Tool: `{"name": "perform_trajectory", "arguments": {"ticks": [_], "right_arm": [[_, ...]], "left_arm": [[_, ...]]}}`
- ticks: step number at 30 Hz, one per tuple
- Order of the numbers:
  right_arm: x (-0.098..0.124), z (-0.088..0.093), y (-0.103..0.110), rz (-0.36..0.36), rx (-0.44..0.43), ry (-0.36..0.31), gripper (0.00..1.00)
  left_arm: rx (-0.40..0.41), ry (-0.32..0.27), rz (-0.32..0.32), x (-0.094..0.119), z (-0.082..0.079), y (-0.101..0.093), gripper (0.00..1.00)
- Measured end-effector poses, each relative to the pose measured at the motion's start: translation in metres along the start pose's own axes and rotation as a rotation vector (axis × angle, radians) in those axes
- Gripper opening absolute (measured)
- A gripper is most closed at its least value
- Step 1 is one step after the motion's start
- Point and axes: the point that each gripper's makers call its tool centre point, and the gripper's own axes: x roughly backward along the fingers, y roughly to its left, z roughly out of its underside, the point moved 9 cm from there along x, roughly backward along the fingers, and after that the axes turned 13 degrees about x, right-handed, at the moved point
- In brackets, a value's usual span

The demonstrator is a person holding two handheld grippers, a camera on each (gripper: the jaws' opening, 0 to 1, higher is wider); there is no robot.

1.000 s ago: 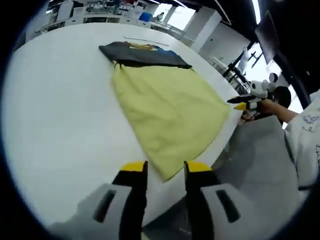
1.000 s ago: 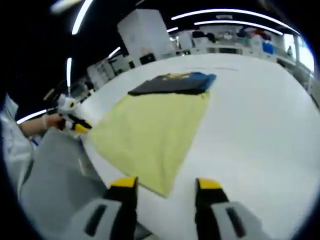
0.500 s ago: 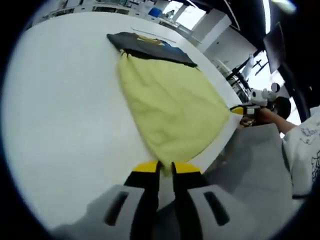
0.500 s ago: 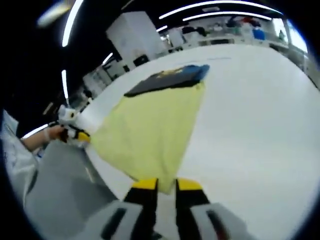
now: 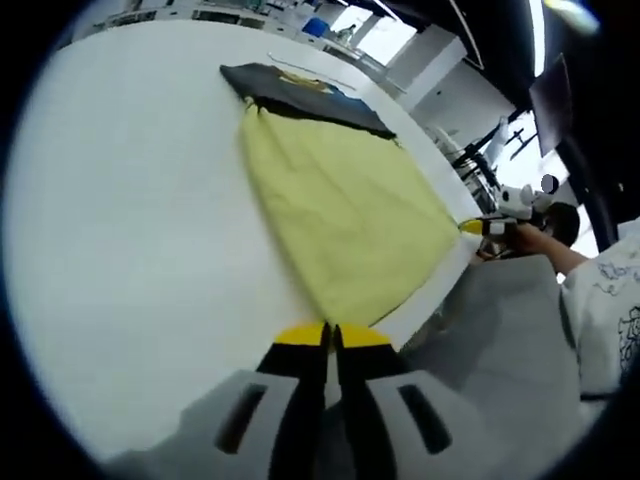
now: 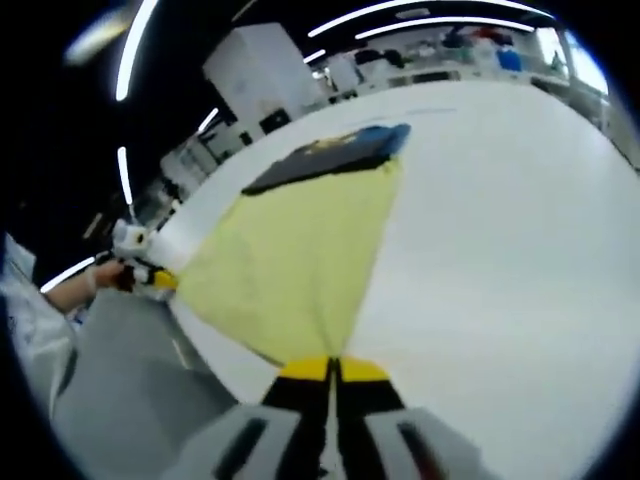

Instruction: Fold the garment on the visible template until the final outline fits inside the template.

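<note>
Two claws are each clamped on a near corner of a yellow cloth [image 5: 345, 215] that lies spread flat on a white bench [image 5: 120, 230]; in the left gripper view the left claw [image 5: 331, 334] rises from the bottom with its yellow tips pressed together over the cloth's nearest corner, right at the bench edge; the cloth fans out from that corner toward the far side, where its top edge meets a dark folded garment [image 5: 300, 95] with a bit of blue and yellow showing on it; at the right of that view the other claw's yellow tip touches the cloth's right-hand corner, held by a person's hand [image 5: 525, 240] beside a grey-clad lap and a white patterned sleeve; in the right gripper view the right claw [image 6: 334, 370] likewise has its yellow tips closed tight on a corner of the same cloth [image 6: 295, 265], which widens away across the bench [image 6: 500, 230] to the dark garment [image 6: 330, 158]; at the left of that view the other claw grips the cloth's far left corner at the bench edge, with a hand [image 6: 95, 280] behind it; shelves, a white cabinet and ceiling light strips lie beyond the bench.
</note>
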Motion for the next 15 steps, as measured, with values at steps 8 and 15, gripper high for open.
{"name": "perform_trajectory", "arguments": {"ticks": [8, 15], "right_arm": [[0.012, -0.007, 0.008, -0.016, -0.021, -0.040, 0.00], [0.022, -0.001, 0.013, -0.034, -0.049, -0.048, 0.00]], "left_arm": [[0.009, -0.027, 0.020, 0.011, 0.000, -0.003, 0.00], [0.047, -0.050, 0.055, 0.026, 0.006, -0.005, 0.00]]}}
